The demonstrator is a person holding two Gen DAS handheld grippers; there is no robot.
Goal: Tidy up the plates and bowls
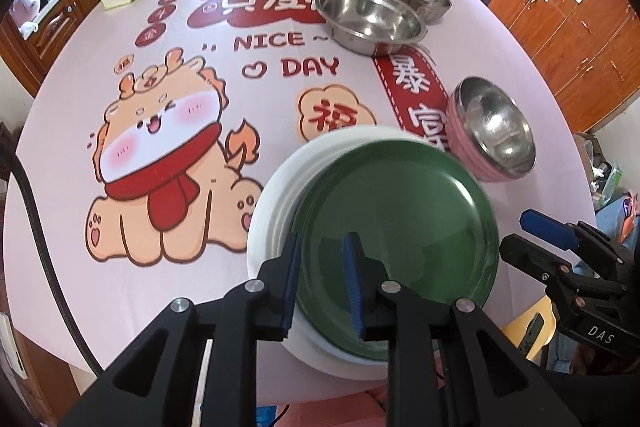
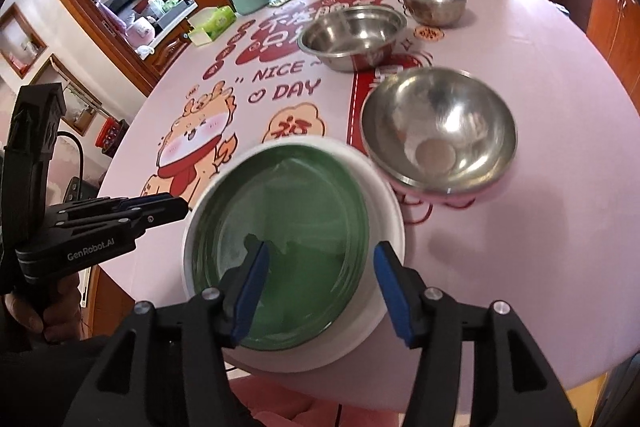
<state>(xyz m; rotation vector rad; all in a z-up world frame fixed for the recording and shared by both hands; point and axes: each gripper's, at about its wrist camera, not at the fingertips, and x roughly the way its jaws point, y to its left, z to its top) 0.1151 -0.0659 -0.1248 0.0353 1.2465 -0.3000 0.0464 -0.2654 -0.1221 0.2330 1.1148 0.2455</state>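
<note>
Round worktop (image 1: 120, 287) under a pink cartoon-dragon cloth. At the near edge, white plate (image 1: 272, 203) with green plate (image 1: 400, 211) stacked on top. Beside these, pink steel-lined bowl (image 2: 440, 131); farther back, wide steel basin (image 1: 370, 15), then small steel bowl (image 2: 434, 1). Left tongs (image 1: 322, 283) above the green plate's rim, narrowly parted, gripping nothing. Right tongs (image 2: 320, 291) over the same plate, half open, empty.
</note>
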